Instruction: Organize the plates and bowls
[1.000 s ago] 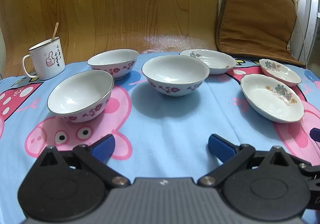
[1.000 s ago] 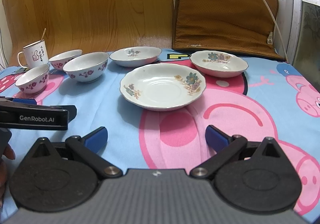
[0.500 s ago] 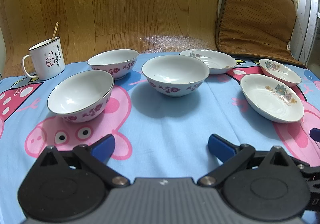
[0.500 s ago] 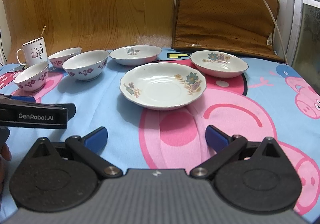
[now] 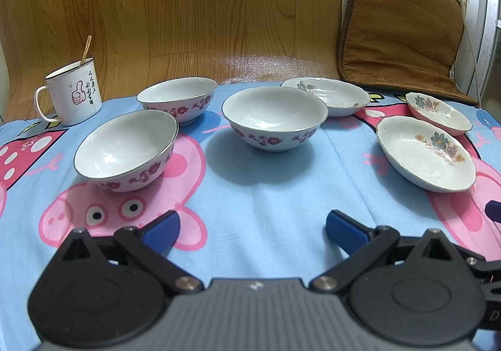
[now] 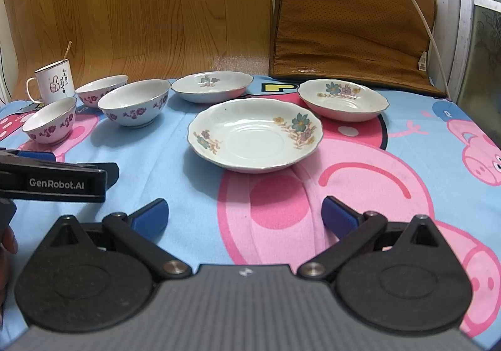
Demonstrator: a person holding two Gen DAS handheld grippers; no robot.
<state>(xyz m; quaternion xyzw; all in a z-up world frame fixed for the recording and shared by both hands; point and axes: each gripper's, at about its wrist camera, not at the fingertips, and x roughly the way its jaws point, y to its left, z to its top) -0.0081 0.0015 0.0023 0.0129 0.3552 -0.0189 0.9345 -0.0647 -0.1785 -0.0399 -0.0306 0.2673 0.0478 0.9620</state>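
— Blue cartoon-pig cloth [image 5: 281, 194] over the whole table, wood-grain panel [image 5: 188, 6] behind, brown cushion [image 6: 347, 12] leaning at the back right with a white cord [image 6: 416, 0] across it. On the cloth?

— Three plates to the right, three bowls to the left, none touching. Largest: front flowered plate [image 6: 255, 139], alone in the middle of the right wrist view. Behind it to the right, the right rear plate [image 6: 343, 98]; behind it to the left, the left rear plate [image 6: 213, 86], just beside the middle bowl [image 5: 274, 117].

— And the other bowls?

— Near bowl [image 5: 126, 149] furthest left and closest, upright, empty. Far bowl [image 5: 177, 98] behind it, near the white mug [image 5: 73, 92] with a thumbs-up print and a thin stick [image 5: 85, 50] standing inside. All three bowls white with purple flowers outside.

— Grippers?

— Left gripper [image 5: 252, 225] low over bare cloth in front of the middle bowl, blue pads [image 5: 161, 230] spread wide, holding nothing. Seen from the right wrist view as a black bar marked GenRobot.AI at the left edge. Right gripper [image 6: 244, 213] likewise low over the cloth, facing the front flowered plate, jaws wide apart, empty. Part of a hand [image 6: 7, 241] barely visible at the left edge.
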